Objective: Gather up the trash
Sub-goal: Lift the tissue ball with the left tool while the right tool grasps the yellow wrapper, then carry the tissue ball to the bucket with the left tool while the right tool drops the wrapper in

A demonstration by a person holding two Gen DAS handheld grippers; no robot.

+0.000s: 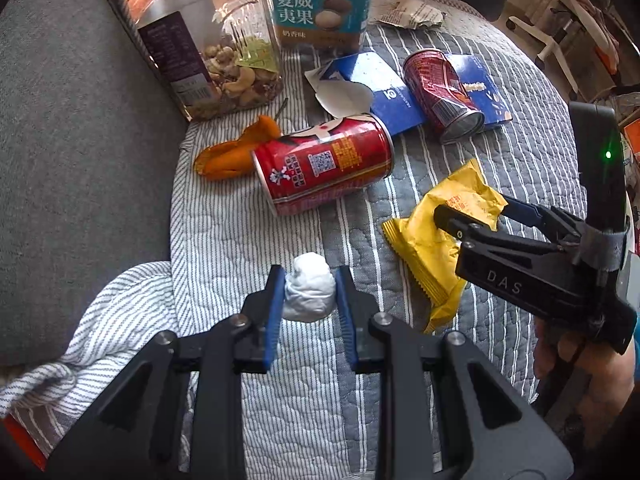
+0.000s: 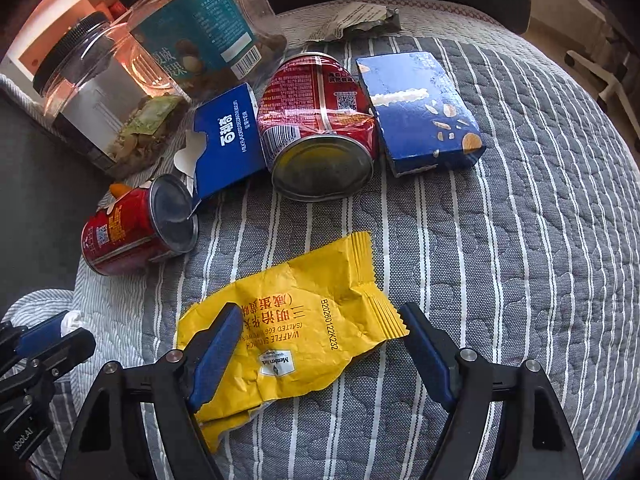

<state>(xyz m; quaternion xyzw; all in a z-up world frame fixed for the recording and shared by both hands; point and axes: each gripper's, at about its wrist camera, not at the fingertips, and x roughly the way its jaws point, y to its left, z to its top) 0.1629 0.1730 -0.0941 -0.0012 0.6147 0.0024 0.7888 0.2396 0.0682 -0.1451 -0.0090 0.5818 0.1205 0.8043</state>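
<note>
My left tongs (image 1: 310,294) pinch the tissue ball (image 1: 309,294) okay, but my right tongs (image 2: 316,344), wide open over the yellow wrapper (image 2: 296,340), might just skid on that flat crinkly foil.

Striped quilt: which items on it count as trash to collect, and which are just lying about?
Trash:
white crumpled tissue wad
yellow crinkled snack wrapper
intact red drink can
dented red drink can
flattened blue cardboard boxes
orange peel

Lying about:
clear plastic jar of mixed nuts
teal-labelled clear jar
</note>
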